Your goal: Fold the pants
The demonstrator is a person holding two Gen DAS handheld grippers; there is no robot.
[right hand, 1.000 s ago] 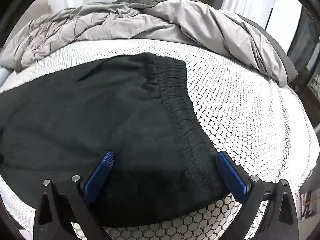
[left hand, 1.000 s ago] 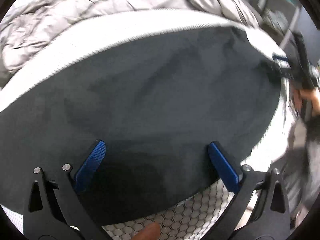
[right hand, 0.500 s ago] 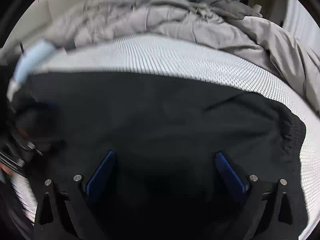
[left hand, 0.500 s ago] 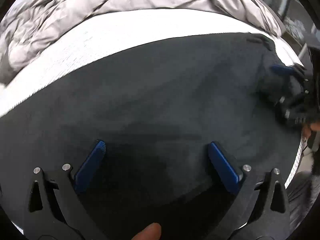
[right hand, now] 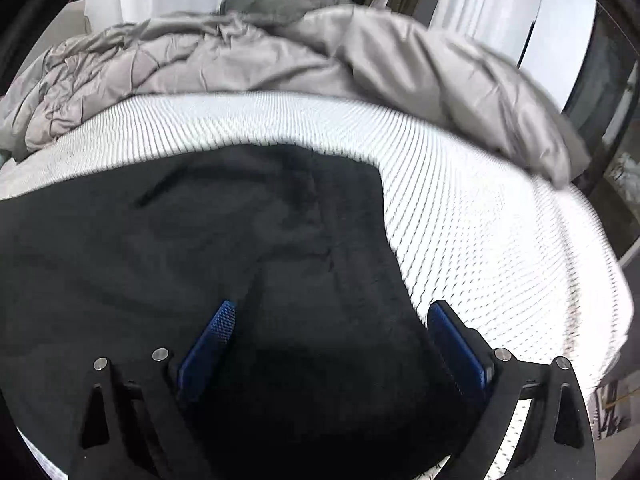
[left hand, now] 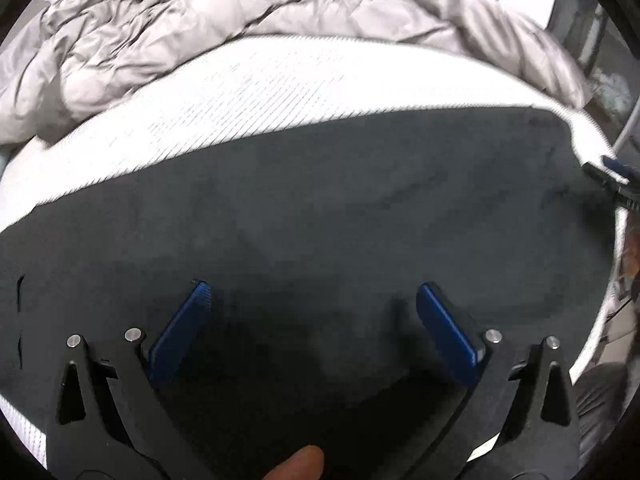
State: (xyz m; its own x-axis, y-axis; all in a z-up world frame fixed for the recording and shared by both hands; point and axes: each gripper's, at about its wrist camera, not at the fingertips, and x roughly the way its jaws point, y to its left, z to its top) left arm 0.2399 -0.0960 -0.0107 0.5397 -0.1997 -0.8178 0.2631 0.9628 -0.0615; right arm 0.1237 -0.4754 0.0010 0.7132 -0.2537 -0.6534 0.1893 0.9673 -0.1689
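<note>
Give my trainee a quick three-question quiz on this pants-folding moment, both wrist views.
1. True or false: the left gripper has its jaws shut on the black pants.
2. In the right wrist view, what lies bunched behind the white mattress? A) grey duvet B) towels C) cardboard box
3. Fill in: the right gripper hangs over the pants with its jaws ____.

Key: 1 false; 2 A, the grey duvet; 3 open.
</note>
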